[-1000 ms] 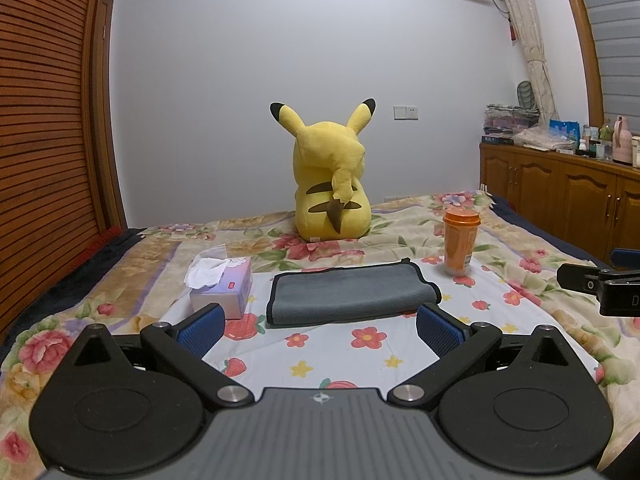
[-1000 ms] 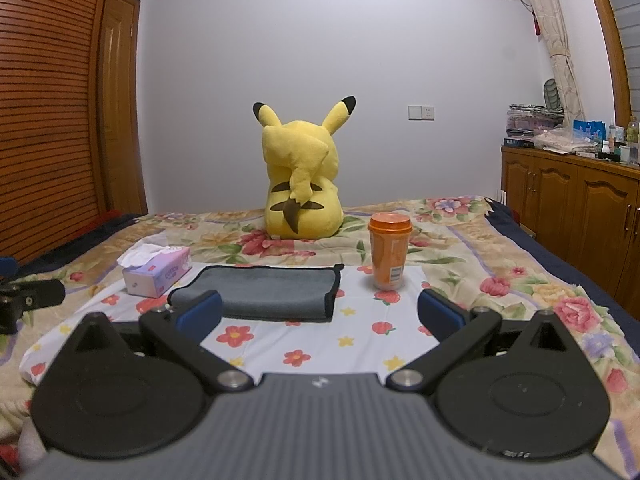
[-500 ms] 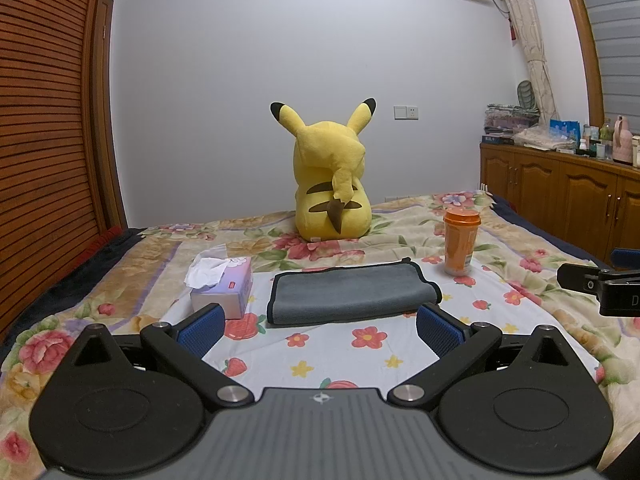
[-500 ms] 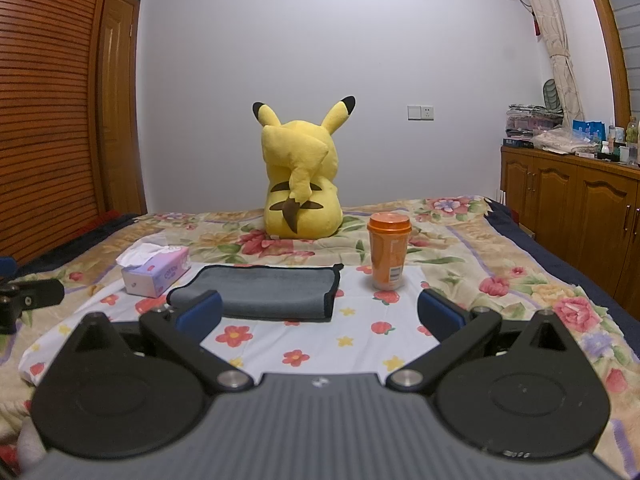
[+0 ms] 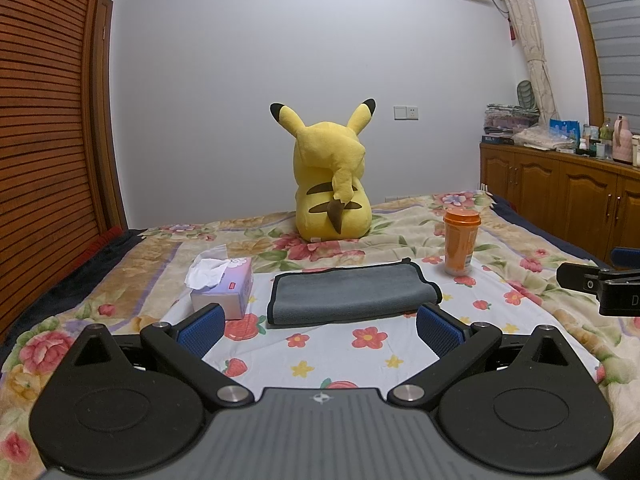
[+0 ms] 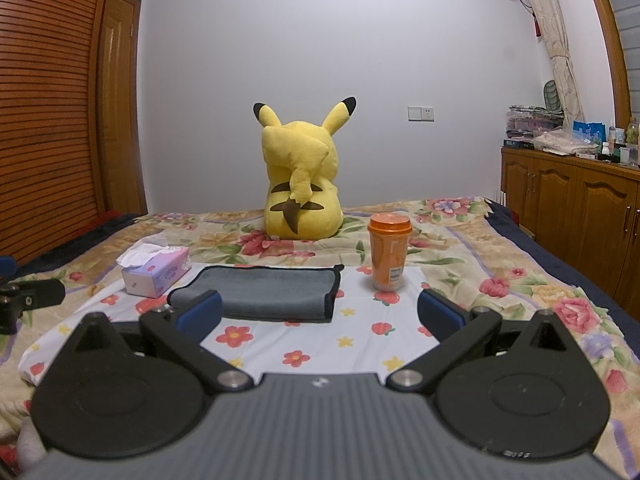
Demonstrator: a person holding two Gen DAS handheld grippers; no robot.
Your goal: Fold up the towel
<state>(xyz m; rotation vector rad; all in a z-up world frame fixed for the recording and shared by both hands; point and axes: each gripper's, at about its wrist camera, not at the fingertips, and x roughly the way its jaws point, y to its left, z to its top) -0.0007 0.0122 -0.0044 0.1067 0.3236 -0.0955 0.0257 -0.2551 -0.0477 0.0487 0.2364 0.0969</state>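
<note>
A grey towel [image 5: 348,293] with dark edging lies folded flat on the flowered bed sheet [image 5: 340,356]; it also shows in the right wrist view [image 6: 272,293]. My left gripper [image 5: 320,326] is open and empty, held above the sheet just in front of the towel. My right gripper [image 6: 318,312] is open and empty, in front of the towel's right end. Each gripper's tip shows at the edge of the other's view, the right one [image 5: 600,284] and the left one [image 6: 28,300].
A tissue box [image 5: 224,286] stands left of the towel, also in the right wrist view [image 6: 156,272]. An orange cup [image 5: 460,242] stands to its right [image 6: 390,256]. A yellow plush toy [image 5: 332,184] sits behind. Wooden cabinets [image 5: 560,200] line the right; a slatted wooden wall [image 5: 44,120] the left.
</note>
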